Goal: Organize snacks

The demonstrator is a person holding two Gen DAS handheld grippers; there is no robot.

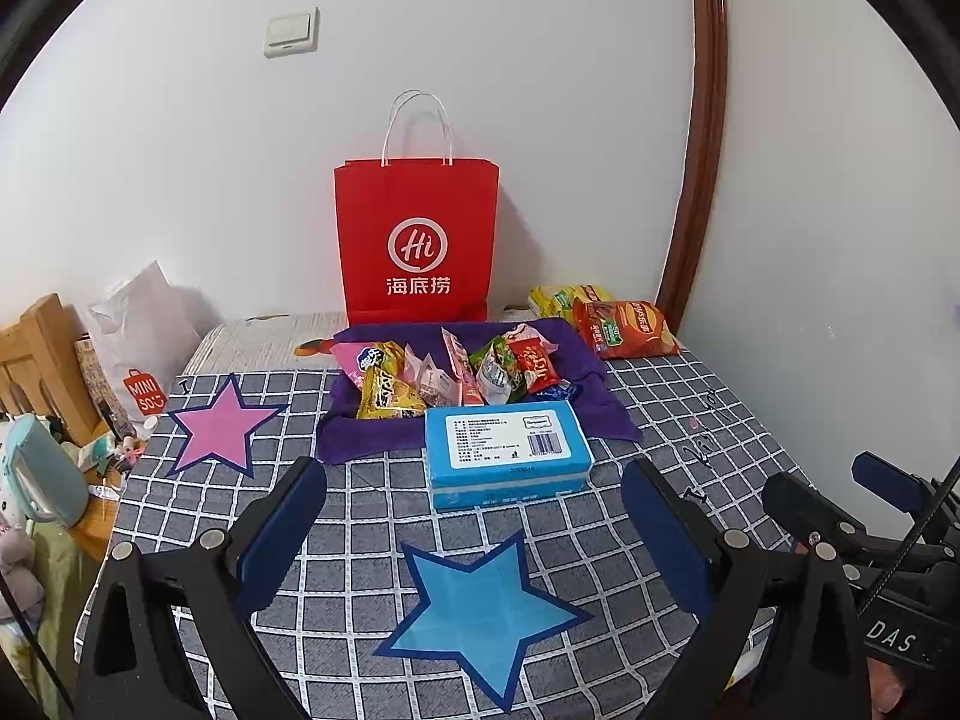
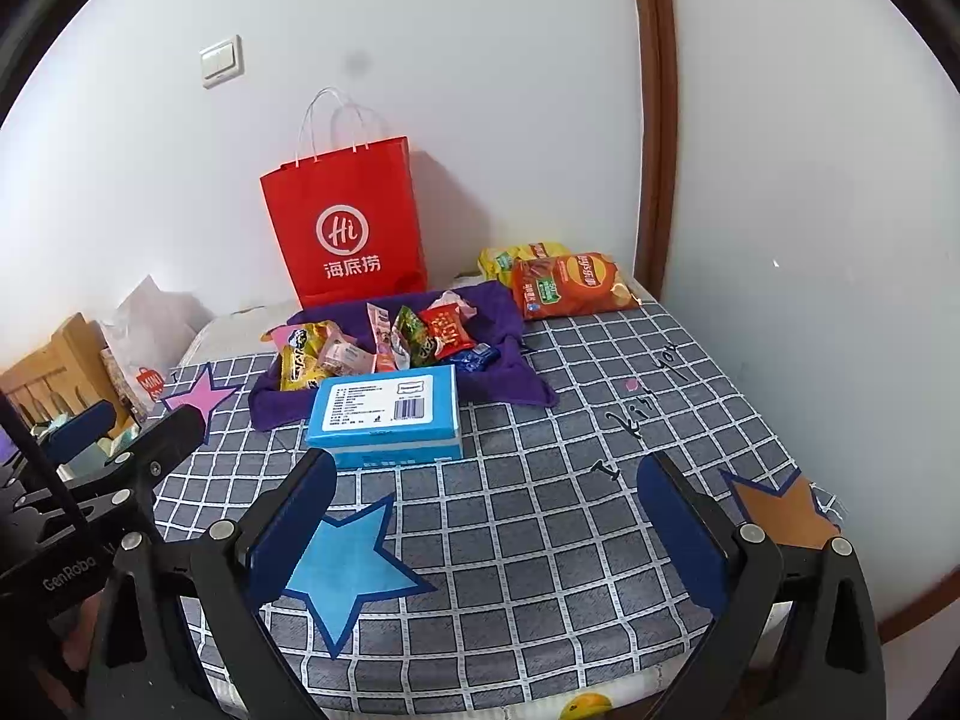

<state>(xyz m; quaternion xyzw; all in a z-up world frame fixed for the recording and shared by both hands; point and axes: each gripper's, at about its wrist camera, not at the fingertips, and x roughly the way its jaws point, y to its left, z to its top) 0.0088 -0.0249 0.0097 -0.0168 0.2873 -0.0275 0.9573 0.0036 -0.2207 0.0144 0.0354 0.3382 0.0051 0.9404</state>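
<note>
Several small snack packets [image 1: 456, 375] [image 2: 384, 342] lie piled on a purple cloth [image 1: 591, 414] [image 2: 516, 384] at the far middle of the checked table. A red chip bag [image 1: 627, 329] [image 2: 570, 285] and a yellow bag [image 1: 555, 299] [image 2: 516, 255] lie to the cloth's right. A red paper bag [image 1: 417, 240] [image 2: 348, 222] stands upright against the wall behind. A blue tissue pack [image 1: 507, 450] [image 2: 387, 420] lies in front of the cloth. My left gripper [image 1: 474, 534] is open and empty above the blue star. My right gripper [image 2: 486, 534] is open and empty over the table's front.
A pink star [image 1: 219, 423] [image 2: 201, 396], a blue star [image 1: 480, 606] [image 2: 345, 564] and an orange star [image 2: 780, 510] mark the checked cloth [image 1: 690, 420] [image 2: 570, 480]. A white Miniso bag [image 1: 144, 348] and wooden furniture [image 1: 36, 360] stand left of the table. Walls close the back and right.
</note>
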